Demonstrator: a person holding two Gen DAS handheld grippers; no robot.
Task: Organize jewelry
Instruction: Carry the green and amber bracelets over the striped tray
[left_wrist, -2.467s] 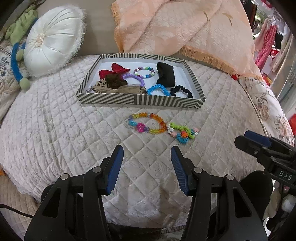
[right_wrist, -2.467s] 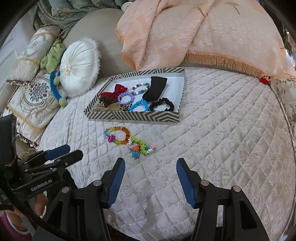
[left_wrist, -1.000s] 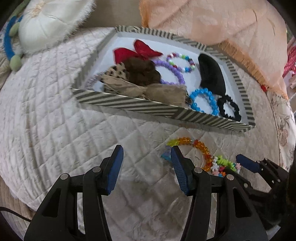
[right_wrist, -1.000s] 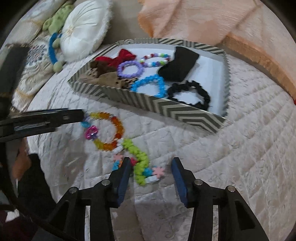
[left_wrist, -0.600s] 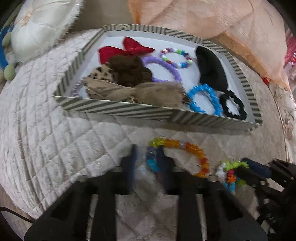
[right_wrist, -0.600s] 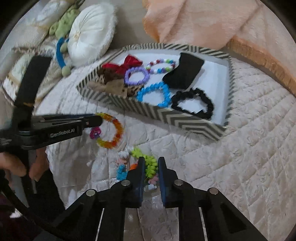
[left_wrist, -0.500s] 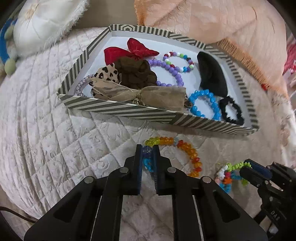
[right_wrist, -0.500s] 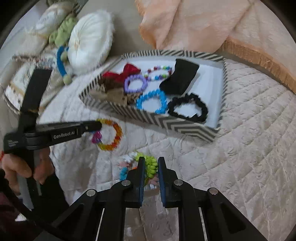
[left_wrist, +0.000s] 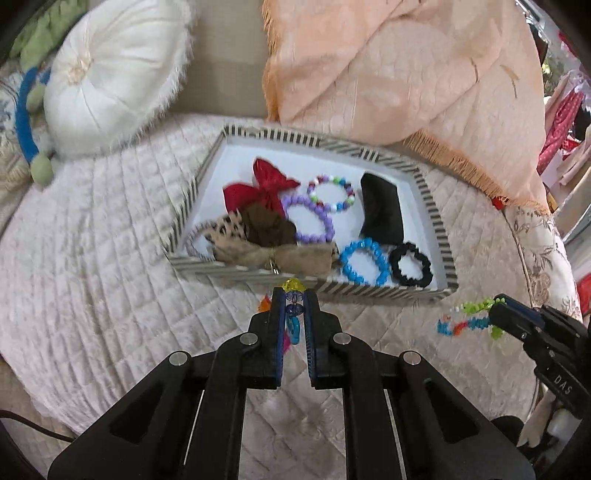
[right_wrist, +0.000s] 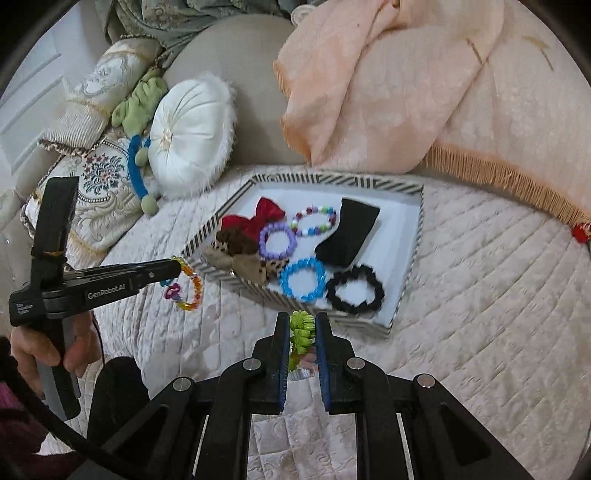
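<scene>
A striped tray (left_wrist: 436, 206) (right_wrist: 413, 266) on the quilted bed holds several bracelets, scrunchies and bows. My left gripper (left_wrist: 294, 291) is shut on a rainbow bead bracelet (left_wrist: 292, 295), lifted just in front of the tray's near wall; in the right wrist view the bracelet (right_wrist: 190, 286) hangs from the left gripper (right_wrist: 176, 267). My right gripper (right_wrist: 300, 317) is shut on a green and multicolour bead bracelet (right_wrist: 303, 330), held above the quilt near the tray's front corner. In the left wrist view this bracelet (left_wrist: 469, 319) dangles from the right gripper (left_wrist: 496, 302).
A white round cushion (left_wrist: 110, 77) (right_wrist: 188, 136) and a peach fringed blanket (left_wrist: 406, 74) (right_wrist: 424, 81) lie behind the tray. Embroidered pillows and a green and blue soft toy (right_wrist: 138, 110) are at the left. The bed's edge curves away on the right.
Both grippers have shut on their bracelets and lifted them off the quilt. Both have pulled up and back, so the tray looks smaller and farther off.
</scene>
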